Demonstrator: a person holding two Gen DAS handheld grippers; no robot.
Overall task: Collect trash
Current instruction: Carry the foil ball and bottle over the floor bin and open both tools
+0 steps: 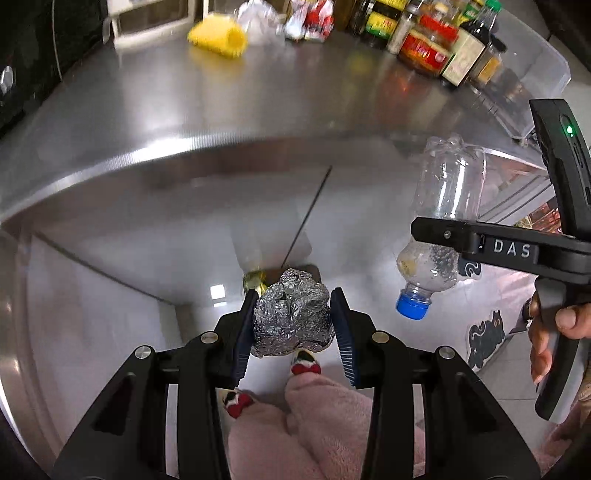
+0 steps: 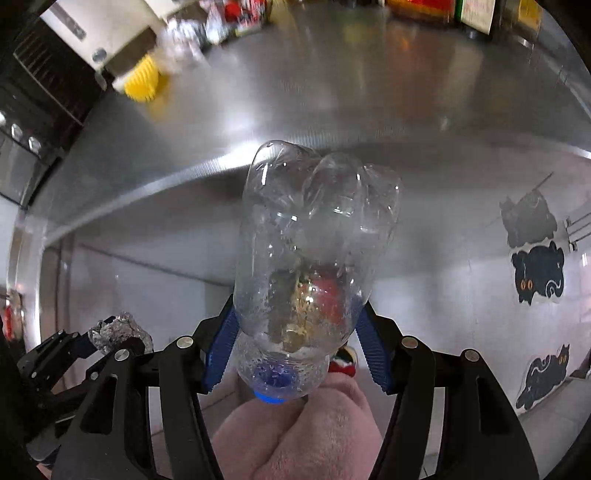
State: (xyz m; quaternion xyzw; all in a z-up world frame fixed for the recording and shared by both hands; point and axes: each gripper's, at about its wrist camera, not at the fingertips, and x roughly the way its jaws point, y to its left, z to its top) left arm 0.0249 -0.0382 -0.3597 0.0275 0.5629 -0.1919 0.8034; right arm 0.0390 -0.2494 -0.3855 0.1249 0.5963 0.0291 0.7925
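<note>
1. Gripping a crumpled foil ball (image 1: 291,314), the left gripper (image 1: 293,325) has both blue pads pressed on its sides; the ball sits at the fingertips, in the air in front of the steel counter (image 1: 207,107).
2. The right gripper (image 2: 295,343) is clenched on a clear plastic bottle (image 2: 314,258), held cap-down with its blue cap (image 2: 271,397) nearest the camera and its base pointing up.
3. In the left wrist view the bottle hangs to the right of the foil ball, apart from it.
4. On the counter, well behind, lie a yellow brush (image 1: 218,38), wrappers (image 1: 310,18) and a row of sauce jars (image 1: 424,44).
5. Pink slippers (image 1: 314,424) show below both grippers.
</note>
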